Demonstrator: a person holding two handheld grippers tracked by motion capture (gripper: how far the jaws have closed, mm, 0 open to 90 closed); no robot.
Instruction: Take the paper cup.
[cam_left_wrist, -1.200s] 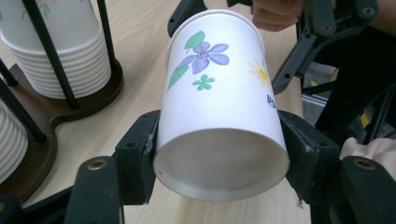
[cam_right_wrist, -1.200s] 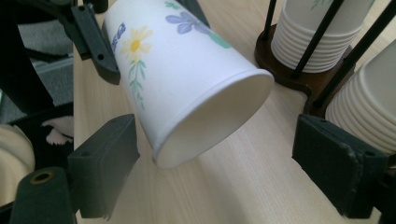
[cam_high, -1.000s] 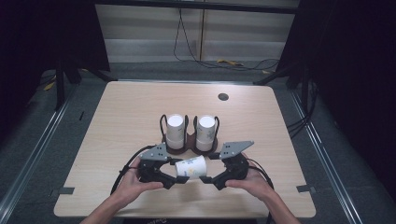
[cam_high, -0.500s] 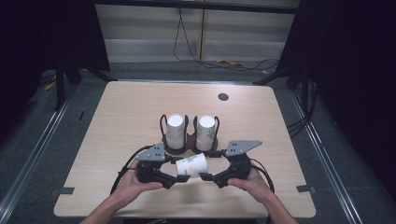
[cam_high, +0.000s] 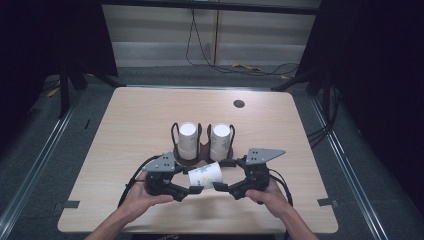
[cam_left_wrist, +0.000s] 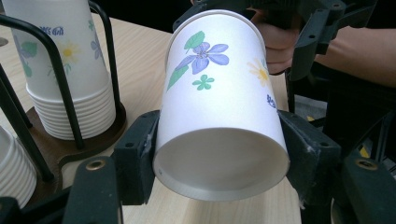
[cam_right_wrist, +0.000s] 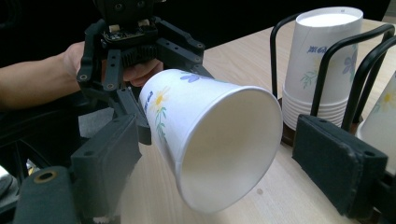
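We have a single flowered paper cup lying on its side in the air between the two tongs, just in front of the wooden rack that carries two upside-down stacks of the same cups. The left tongs are closed on the cup's narrow base end, both pads pressed against its wall in the left gripper view. The right tongs sit at the wide mouth end; in the right gripper view one jaw lies close along the cup and the other stands clear of the rim, so we read them as open and not yet gripping. The step looks like a handover, or pulling one cup free for placing. To do it well, we should close the right tongs gently on the rim, since thin paper will buckle, and let the left tongs go only once the right side carries the weight. We should keep the cup level and raised off the surface meanwhile. Room is tight ahead, where the rack's wire loops stand just beyond the cup. The surface is bare to the left, to the right and behind the rack, but its near edge runs close under both hands, so we judge moving sideways safest.
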